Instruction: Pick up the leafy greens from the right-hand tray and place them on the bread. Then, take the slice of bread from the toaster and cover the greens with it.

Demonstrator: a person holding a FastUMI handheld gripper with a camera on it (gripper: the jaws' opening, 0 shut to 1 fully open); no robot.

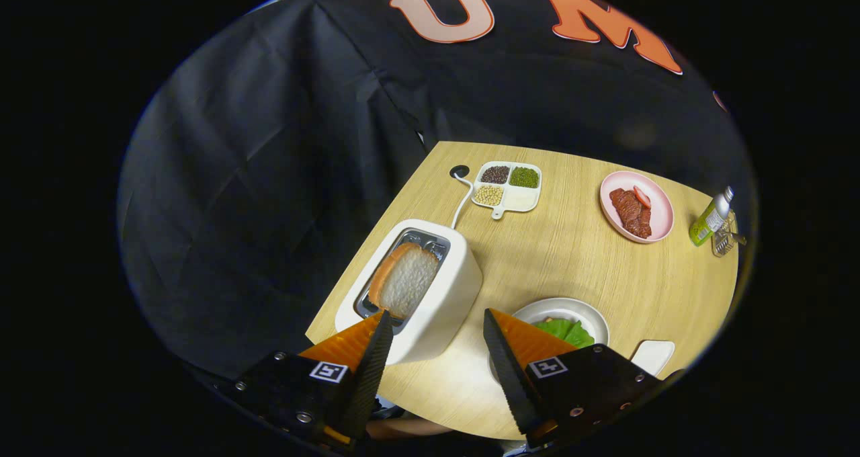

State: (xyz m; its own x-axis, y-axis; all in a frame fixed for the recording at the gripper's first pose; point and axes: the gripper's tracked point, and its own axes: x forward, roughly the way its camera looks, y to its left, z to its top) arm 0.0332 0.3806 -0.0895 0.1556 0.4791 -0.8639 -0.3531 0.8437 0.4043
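The tongs (433, 322) hang released above the table (571, 262), fingers wide apart, gripping nothing. Just ahead of the left finger, a bread slice (405, 279) stands tilted in the slot of a white toaster (447, 296). Beside the right finger, leafy greens (566, 331) lie on a white plate (571, 307). Farther off sit a divided tray of beans (507, 185), a pink plate (662, 208) with meat (630, 212), and a green bottle (711, 218).
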